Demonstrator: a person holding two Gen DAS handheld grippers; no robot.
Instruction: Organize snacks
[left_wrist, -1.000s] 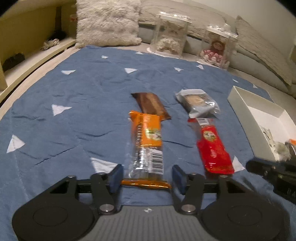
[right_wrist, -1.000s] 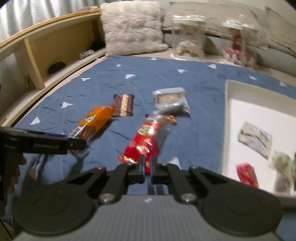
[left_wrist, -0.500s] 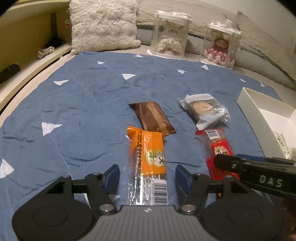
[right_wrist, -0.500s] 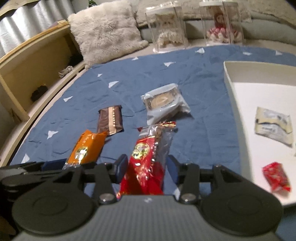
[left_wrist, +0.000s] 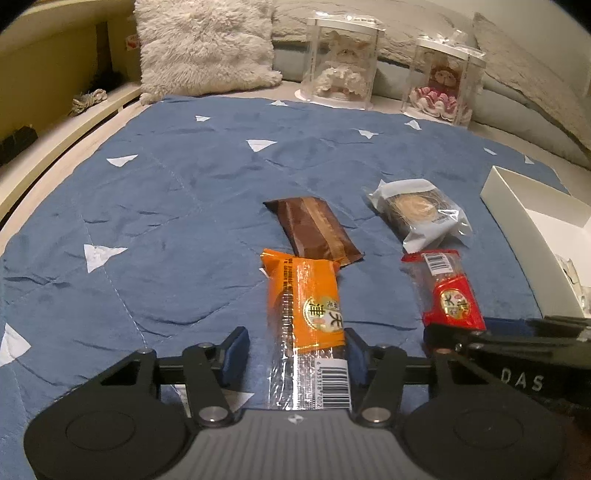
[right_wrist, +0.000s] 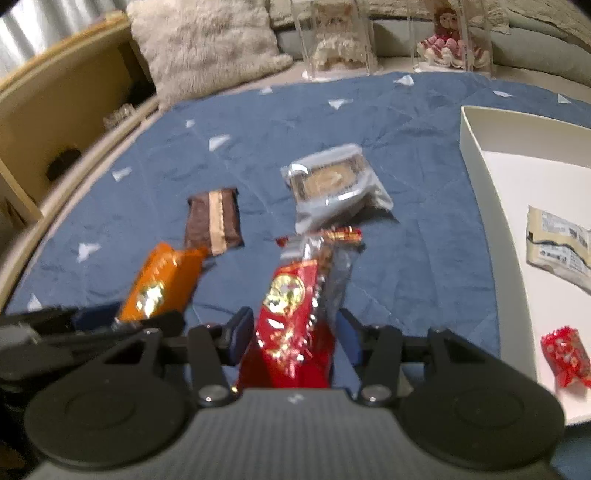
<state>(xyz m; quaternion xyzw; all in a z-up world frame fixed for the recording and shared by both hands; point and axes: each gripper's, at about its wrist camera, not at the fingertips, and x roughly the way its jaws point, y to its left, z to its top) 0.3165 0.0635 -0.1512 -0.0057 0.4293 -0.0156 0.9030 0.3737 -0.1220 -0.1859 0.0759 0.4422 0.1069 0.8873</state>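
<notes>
Several snacks lie on a blue quilt (left_wrist: 166, 221). An orange packet (left_wrist: 310, 306) lies lengthwise between the jaws of my left gripper (left_wrist: 295, 343), which are closing. The right pad touches the packet and the left pad stands clear of it. A red packet (right_wrist: 295, 302) lies between the opening jaws of my right gripper (right_wrist: 293, 325), whose pads stand close beside it. Beyond them lie a brown bar (left_wrist: 314, 230) and a clear pastry pouch (left_wrist: 417, 218). A white box (right_wrist: 476, 147) on the right holds a beige packet (right_wrist: 557, 243) and a red candy (right_wrist: 565, 354).
A fluffy pillow (left_wrist: 203, 48) and two clear doll cases (left_wrist: 343, 62) (left_wrist: 443, 81) stand along the quilt's far edge. A wooden shelf (right_wrist: 55, 110) runs along the left. The two grippers sit side by side, close together.
My left gripper slid forward along the orange packet and its jaws narrowed. My right gripper went from shut to open and came down around the red packet.
</notes>
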